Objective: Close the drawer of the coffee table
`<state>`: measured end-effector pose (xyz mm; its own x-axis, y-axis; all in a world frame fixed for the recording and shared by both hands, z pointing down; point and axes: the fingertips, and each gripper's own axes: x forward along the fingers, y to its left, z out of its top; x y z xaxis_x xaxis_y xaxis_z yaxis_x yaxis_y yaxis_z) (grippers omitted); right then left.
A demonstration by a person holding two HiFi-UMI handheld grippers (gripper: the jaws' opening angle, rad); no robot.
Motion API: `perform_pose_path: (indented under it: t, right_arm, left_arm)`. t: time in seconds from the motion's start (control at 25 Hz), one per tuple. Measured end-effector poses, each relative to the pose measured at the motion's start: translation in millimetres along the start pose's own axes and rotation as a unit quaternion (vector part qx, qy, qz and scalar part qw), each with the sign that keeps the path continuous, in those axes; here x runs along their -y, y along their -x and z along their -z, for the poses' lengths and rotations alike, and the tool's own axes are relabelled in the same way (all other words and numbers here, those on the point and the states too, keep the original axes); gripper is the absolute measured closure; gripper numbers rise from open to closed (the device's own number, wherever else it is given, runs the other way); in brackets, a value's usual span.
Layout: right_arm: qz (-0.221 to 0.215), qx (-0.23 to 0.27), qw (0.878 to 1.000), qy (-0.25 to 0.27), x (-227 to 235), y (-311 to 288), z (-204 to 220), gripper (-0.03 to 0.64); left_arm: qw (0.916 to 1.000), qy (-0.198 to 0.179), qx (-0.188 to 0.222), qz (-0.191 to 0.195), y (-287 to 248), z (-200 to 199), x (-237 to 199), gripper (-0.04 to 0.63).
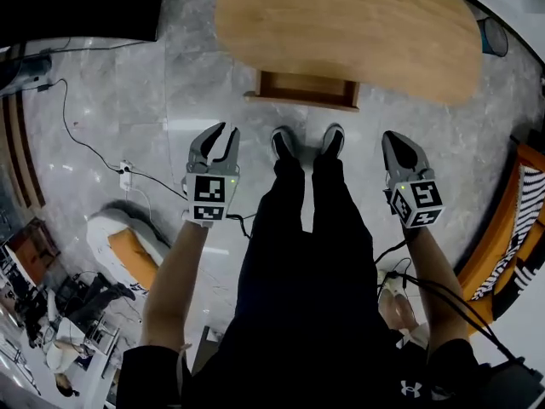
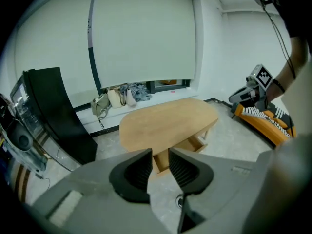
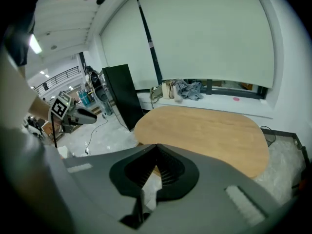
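The oval wooden coffee table (image 1: 341, 24) stands ahead of me, and its drawer (image 1: 306, 90) sticks out from under the near edge, pulled open. My left gripper (image 1: 223, 135) hangs over the floor, short of the drawer and to its left, open with nothing between its jaws. My right gripper (image 1: 396, 139) is shut and empty, short of the drawer and to its right. In the left gripper view the left gripper (image 2: 160, 162) shows a clear gap, with the table (image 2: 165, 118) and drawer (image 2: 187, 147) beyond. In the right gripper view the right gripper (image 3: 156, 152) has its pads together before the table (image 3: 204, 130).
The person's shoes (image 1: 285, 143) stand just before the drawer. A black cabinet (image 1: 77, 2) is at the far left. A cable and power strip (image 1: 125, 175) lie on the grey floor at left, near a white and orange seat (image 1: 128, 245). An orange striped bench (image 1: 511, 228) is at right.
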<state>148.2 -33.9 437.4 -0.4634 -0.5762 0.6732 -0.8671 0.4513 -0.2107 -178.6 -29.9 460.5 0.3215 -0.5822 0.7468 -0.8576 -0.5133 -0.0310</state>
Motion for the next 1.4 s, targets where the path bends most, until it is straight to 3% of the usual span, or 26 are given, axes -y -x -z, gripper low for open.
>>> perform_pose_path:
  t: [0.16, 0.24, 0.44, 0.84, 1.4]
  right_arm:
    - [-0.005, -0.016, 1.000, 0.022, 9.1, -24.2, 24.4, 0.605]
    - [-0.008, -0.028, 0.999, 0.023, 15.4, -35.2, 37.8, 0.539]
    - [-0.010, -0.058, 0.998, 0.023, 30.4, -60.5, 74.5, 0.484]
    - [-0.028, -0.109, 0.993, 0.031, 44.6, -124.0, 154.7, 0.474]
    - [0.007, -0.138, 0.990, 0.025, 67.8, -174.6, 244.3, 0.463]
  left_arm:
    - [0.9993, -0.007, -0.034, 0.011, -27.4, 29.7, 4.2, 0.424]
    - [0.9989, -0.011, -0.044, 0.013, -40.0, 40.0, 4.5, 0.405]
    - [0.9977, -0.015, -0.065, 0.009, -74.4, 69.5, -3.7, 0.403]
    - [0.9913, -0.037, -0.126, 0.016, -150.9, 148.1, -13.0, 0.403]
    - [0.9848, -0.048, -0.167, -0.001, -224.9, 228.2, -32.6, 0.403]
